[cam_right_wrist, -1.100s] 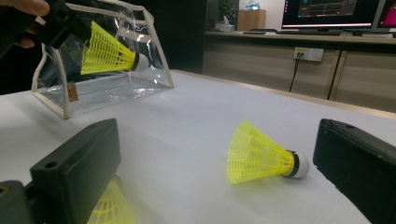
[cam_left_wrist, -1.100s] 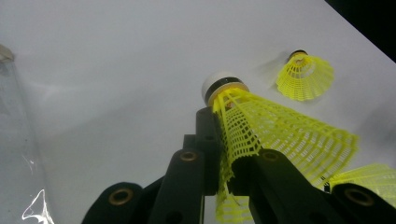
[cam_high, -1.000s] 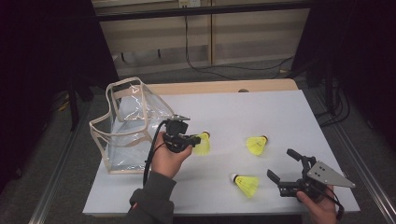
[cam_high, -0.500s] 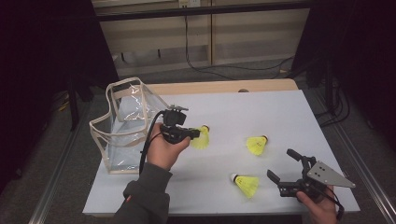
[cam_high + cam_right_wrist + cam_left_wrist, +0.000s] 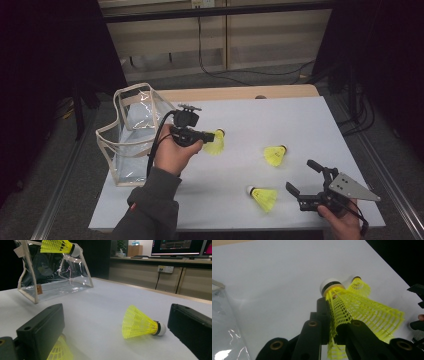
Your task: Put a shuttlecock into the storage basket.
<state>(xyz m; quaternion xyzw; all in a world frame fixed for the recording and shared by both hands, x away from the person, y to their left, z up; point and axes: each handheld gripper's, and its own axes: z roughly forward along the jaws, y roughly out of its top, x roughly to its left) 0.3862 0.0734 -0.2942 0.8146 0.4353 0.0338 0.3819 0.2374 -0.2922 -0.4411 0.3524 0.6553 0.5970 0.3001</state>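
1. A person is working at a white table (image 5: 300, 120) with a hand-held two-jaw gripper in each hand.

2. The left gripper (image 5: 206, 135) is pinching a yellow shuttlecock (image 5: 215, 142) by its mesh skirt and holding it above the table, nearer the left edge than the right, just beside a clear plastic pouch (image 5: 131, 135) that is standing open by the left edge.

3. In the left gripper view the jaws are pressing together on the skirt of the held shuttlecock (image 5: 362, 312), and the netting is buckling between them; its white cork tip is pointing away from the gripper.

4. The right gripper (image 5: 306, 179) is resting near the table's near right corner with its jaws spread wide and nothing between them.

5. A second shuttlecock (image 5: 276, 155) is lying on its side toward the right edge. A third shuttlecock (image 5: 262, 196) is lying near the front edge, just beside the right gripper's jaws.

6. In the right gripper view the second shuttlecock (image 5: 142, 325) is lying ahead between the spread jaws, and the pouch (image 5: 50, 280) is standing well beyond it.

7. Judging by its look, the shuttlecock is very light, and its plastic skirt is soft and springy, so it is crushing easily under a firm pinch.

8. The cork tip looks stiffer but round and likely slippery; a gentle hold low on the skirt, near the dark band at the cork, is probably the safest.
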